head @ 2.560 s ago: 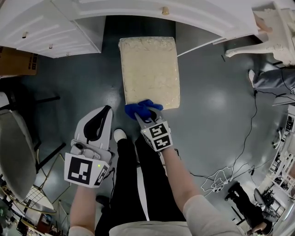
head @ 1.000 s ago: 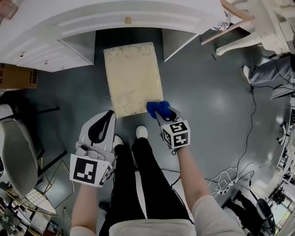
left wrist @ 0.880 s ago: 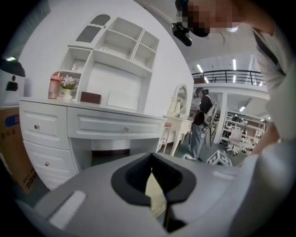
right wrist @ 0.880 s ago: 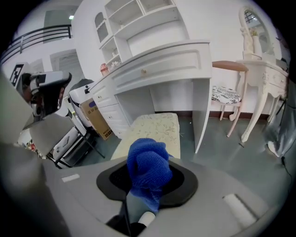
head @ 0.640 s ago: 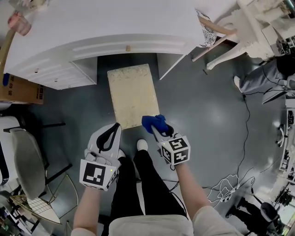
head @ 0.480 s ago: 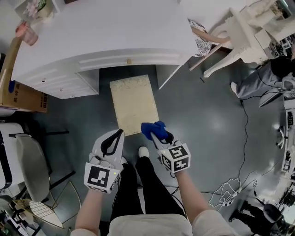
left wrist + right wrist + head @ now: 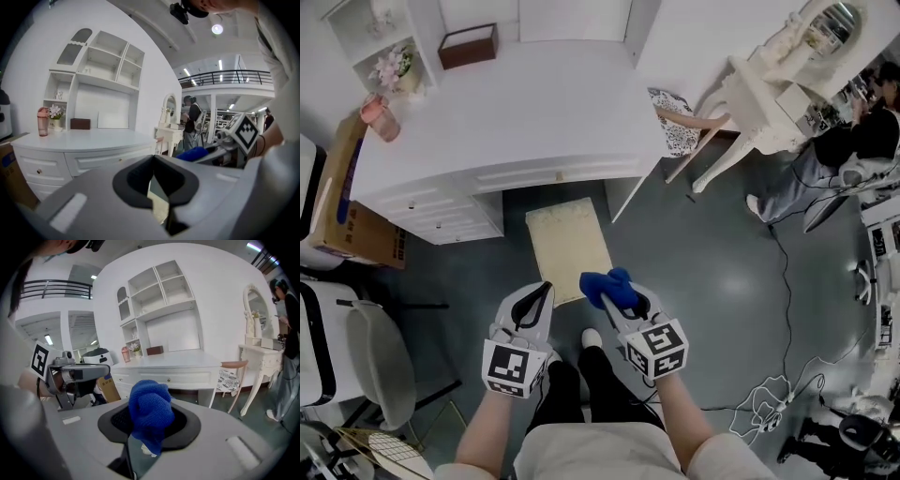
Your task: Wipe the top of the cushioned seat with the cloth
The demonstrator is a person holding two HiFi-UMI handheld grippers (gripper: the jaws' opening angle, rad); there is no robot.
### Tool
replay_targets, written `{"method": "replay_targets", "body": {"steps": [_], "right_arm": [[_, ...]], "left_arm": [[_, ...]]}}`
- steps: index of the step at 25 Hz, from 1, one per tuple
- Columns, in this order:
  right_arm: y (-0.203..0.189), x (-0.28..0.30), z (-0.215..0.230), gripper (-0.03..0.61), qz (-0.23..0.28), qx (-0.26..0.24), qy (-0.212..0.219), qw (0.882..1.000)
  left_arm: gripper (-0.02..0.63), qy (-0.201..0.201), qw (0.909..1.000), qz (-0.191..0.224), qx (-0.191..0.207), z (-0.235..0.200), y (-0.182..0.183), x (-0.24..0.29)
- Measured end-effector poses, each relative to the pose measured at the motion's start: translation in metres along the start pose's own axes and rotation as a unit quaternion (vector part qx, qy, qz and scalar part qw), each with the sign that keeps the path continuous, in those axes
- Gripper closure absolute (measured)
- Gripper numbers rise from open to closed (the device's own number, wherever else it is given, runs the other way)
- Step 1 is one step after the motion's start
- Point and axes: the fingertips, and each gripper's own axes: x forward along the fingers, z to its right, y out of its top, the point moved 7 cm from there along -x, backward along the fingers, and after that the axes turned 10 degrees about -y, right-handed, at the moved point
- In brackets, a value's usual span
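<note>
right gripper (image 7: 616, 298) clamps the blue cloth (image 7: 602, 284) by the near corner of the cushioned seat (image 7: 565, 239); left gripper (image 7: 541, 292) closed, empty; seat's far end sits under the white vanity surface (image 7: 516, 122)

The cloth (image 7: 149, 416) is coarse blue knit. The seat (image 7: 567, 246) looks like nubbly cream fabric; the floor (image 7: 722, 272), at three o'clock, shines.

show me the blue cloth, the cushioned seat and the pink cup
blue cloth (image 7: 605, 286): head view, middle of the bunched fabric
cushioned seat (image 7: 566, 246): head view, bare middle of its top
pink cup (image 7: 381, 118): head view, its side wall
</note>
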Motion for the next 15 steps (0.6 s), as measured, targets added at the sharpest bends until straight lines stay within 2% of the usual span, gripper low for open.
{"method": "replay_targets", "body": {"steps": [8,15], "right_arm": [[0.06,-0.055,-0.032,0.446,0.066,-0.029,0.0,0.997],[0.084,-0.096,-0.053,0.445,0.125,-0.039,0.001,0.991]], "left_arm": [[0.614,-0.001,0.9995,0.03,0.006,0.012,0.041,-0.031],[0.614,0.0,0.9979,0.061,0.024,0.024,0.069,-0.051]]}}
